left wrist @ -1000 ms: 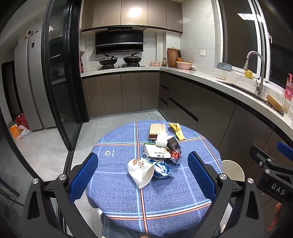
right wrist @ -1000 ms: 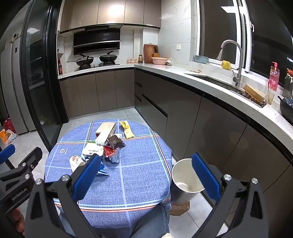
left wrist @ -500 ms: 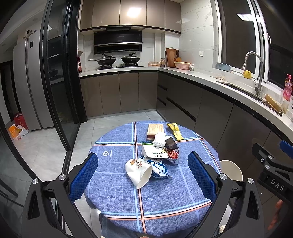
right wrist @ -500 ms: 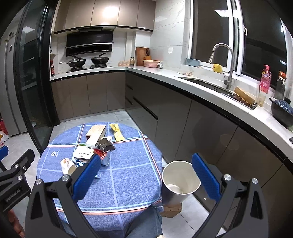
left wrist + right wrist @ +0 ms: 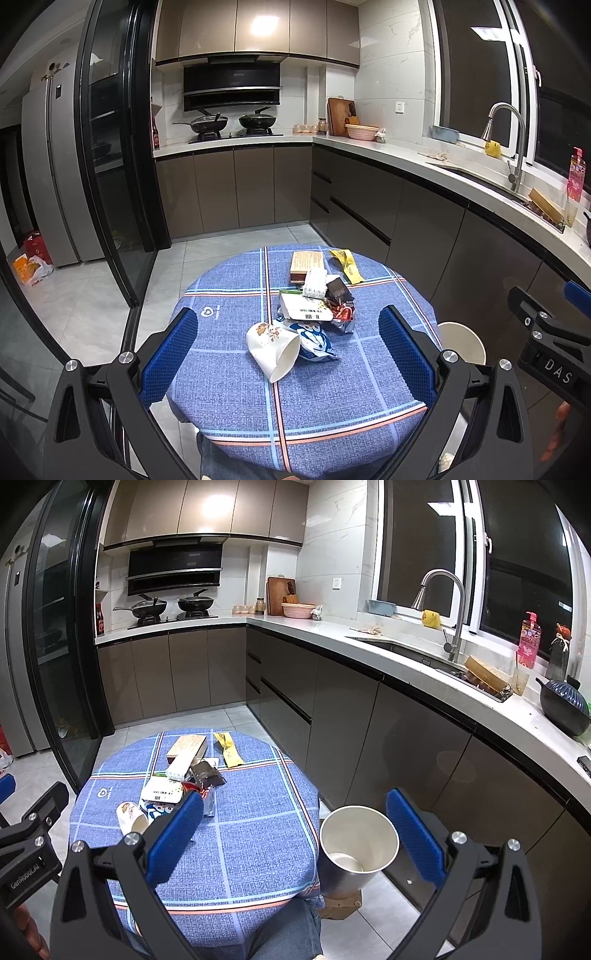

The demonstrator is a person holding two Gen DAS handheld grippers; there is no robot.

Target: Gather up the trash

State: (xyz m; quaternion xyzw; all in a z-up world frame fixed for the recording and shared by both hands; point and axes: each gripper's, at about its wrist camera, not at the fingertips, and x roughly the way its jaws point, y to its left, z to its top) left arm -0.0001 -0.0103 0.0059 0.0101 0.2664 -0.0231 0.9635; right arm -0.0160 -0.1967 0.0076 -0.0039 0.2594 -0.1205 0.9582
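A: Where do your grippers stand?

B: Your left gripper hangs above the near half of the round worktop, fingers wide apart, nothing between them. Your right gripper is off the worktop's right edge, fingers likewise spread and empty, the trash bin framed between them.

A: And the trash?

B: All heaped near the worktop's middle. Taking the paper cup as landmark: it lies tipped on its side, mouth toward you, nearest of the pile. Touching its right side, a blue-and-white wrapper. Just behind the cup, a white barcoded packet; right of that, a crumpled silver-and-red wrapper and a dark wrapper. Farther behind, a white box leaning on a tan box, with a yellow wrapper beside it.

A: The bin?

B: On the floor, well right of the cup, upright, close against the worktop's cloth. Something pale lies at its bottom; you can't tell what.
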